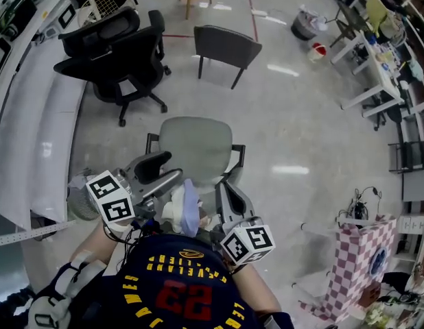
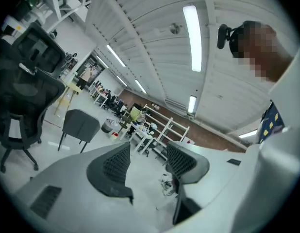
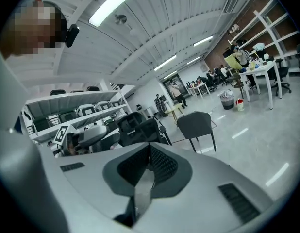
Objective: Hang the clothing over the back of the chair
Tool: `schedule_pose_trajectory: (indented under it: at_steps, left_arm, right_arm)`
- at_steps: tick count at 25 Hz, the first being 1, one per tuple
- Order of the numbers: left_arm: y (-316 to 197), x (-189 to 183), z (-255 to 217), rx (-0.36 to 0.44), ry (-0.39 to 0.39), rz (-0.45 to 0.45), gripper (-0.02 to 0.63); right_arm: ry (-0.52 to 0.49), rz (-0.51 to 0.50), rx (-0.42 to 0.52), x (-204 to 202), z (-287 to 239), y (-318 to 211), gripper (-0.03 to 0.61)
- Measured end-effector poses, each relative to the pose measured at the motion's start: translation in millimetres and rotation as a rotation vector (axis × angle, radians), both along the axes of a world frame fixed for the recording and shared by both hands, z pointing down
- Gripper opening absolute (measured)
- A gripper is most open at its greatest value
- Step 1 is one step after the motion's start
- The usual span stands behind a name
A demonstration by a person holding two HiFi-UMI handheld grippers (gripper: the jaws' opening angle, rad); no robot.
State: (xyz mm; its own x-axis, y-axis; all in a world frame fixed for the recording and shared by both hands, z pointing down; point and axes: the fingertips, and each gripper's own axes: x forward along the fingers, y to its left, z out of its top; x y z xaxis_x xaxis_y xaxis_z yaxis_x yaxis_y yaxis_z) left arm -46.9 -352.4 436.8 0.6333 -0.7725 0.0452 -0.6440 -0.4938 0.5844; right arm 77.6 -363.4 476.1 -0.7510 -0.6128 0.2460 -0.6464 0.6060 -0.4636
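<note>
- The clothing (image 1: pixel 186 208), a pale blue and white bundle, is held up close to the person's chest, between the two grippers and clear of the floor.
- The right gripper (image 3: pixel 148 155) has its jaws pressed together on a thin pale strip of the clothing, which runs down from the pinch in its own view.
- The left gripper (image 2: pixel 147 165) has its jaws wide apart, with only floor and far furniture showing between them. In the head view it sits just left of the bundle.
- The grey chair (image 1: pixel 196 142) stands on the floor right ahead of the person, near the bundle but not touching it.
- Nothing lies on the chair yet, so by my reading the step in hand is carrying and readying the garment.
- The next move likely calls for the left gripper to take a second edge, for spreading the cloth, and for lifting it forward to drape over the backrest.
- With one pinch only, the cloth may bunch or slide off.
</note>
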Motion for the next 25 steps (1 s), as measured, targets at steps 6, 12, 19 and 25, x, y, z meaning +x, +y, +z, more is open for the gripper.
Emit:
schedule_pose_trajectory:
  at_steps: [6, 12, 19, 25]
  left_arm:
    - [27, 22, -46, 0.067, 0.119, 0.015, 0.212]
    - [35, 8, -55, 0.099, 0.156, -0.115, 0.003]
    - [33, 9, -47, 0.075, 0.136, -0.11, 0.003]
    - [30, 15, -31, 0.022, 0.133, -0.1, 0.003]
  right_arm:
    - [0.007, -0.016, 0.115, -12, -29, -2, 0.009]
    - [-0.016, -0.046, 0.177, -23, -48, -2, 0.009]
    - [-0.024, -0.091, 0.217, -36, -57, 2, 0.009]
    - [-0.027, -0.112, 0.21, -39, -52, 5, 0.009]
